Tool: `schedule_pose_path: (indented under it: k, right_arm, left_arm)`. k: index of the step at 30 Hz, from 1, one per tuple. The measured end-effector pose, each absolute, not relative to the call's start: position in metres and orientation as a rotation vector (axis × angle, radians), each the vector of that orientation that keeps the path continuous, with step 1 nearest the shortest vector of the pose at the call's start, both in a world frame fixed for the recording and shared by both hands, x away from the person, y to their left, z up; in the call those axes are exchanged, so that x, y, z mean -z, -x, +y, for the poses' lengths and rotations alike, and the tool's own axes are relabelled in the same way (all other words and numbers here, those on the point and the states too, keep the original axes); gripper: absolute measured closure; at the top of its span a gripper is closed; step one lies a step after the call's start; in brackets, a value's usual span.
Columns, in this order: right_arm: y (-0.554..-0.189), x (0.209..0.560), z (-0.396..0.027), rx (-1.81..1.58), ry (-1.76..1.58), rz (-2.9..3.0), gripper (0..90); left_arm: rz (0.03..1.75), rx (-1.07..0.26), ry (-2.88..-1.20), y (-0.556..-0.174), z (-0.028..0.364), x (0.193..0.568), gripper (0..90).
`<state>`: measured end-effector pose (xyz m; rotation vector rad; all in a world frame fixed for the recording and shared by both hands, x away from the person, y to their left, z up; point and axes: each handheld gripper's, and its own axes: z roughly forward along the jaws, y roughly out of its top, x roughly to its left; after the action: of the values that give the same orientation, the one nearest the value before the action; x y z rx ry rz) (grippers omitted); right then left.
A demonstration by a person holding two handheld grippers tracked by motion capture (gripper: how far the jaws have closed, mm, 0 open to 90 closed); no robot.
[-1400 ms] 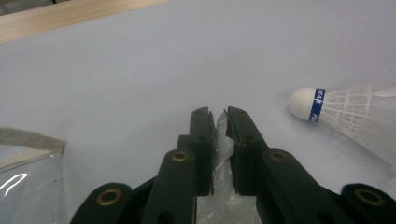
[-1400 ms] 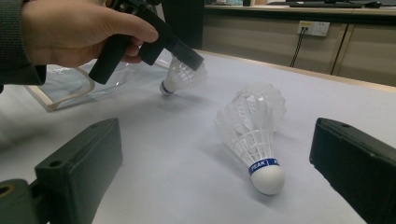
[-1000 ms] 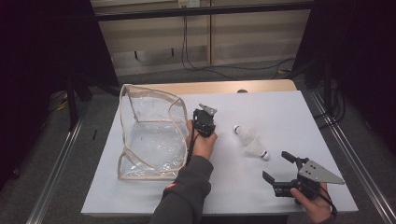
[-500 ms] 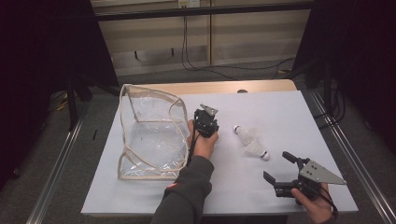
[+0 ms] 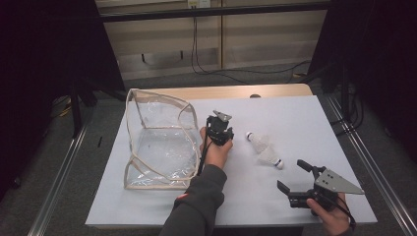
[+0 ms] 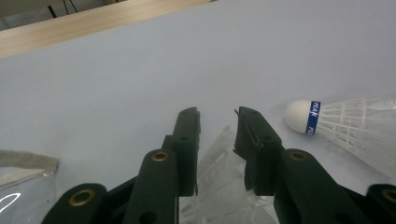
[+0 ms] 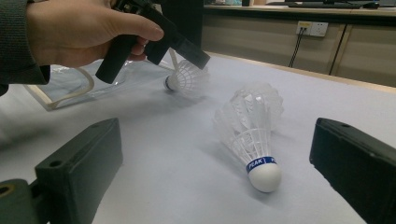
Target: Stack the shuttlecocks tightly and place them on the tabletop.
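Note:
My left gripper stands at mid-table beside a clear bag with beige trim. Its jaws have just been opening and stand slightly apart. A white shuttlecock lies low between them, and its feathers look free of the pads. In the right gripper view this shuttlecock rests on the table at the left gripper's tips. Two more shuttlecocks lie to the right, one farther off and one nearer, blue-banded. My right gripper waits open at the front right, facing them.
The white table has a wooden strip along its far edge. Dark floor, metal rails and cables lie beyond it. The bag's mouth faces the left gripper. A sleeve reaches in from the front edge.
The left gripper looks slightly turned in its hand. The right gripper, the bag and the two loose shuttlecocks have kept their places.

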<state>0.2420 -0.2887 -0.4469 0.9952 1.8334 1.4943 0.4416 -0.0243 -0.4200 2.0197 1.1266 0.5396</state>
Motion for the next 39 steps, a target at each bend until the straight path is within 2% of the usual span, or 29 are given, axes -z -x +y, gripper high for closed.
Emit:
schedule_pose_path:
  k: [39]
  right_arm:
    - [-0.2412, 0.4462, -0.2874, -1.492, -0.985, 1.838, 1.8]
  left_arm:
    - [1.162, -0.492, -1.996, -0.4443, -0.0272, 0.4193, 66.3]
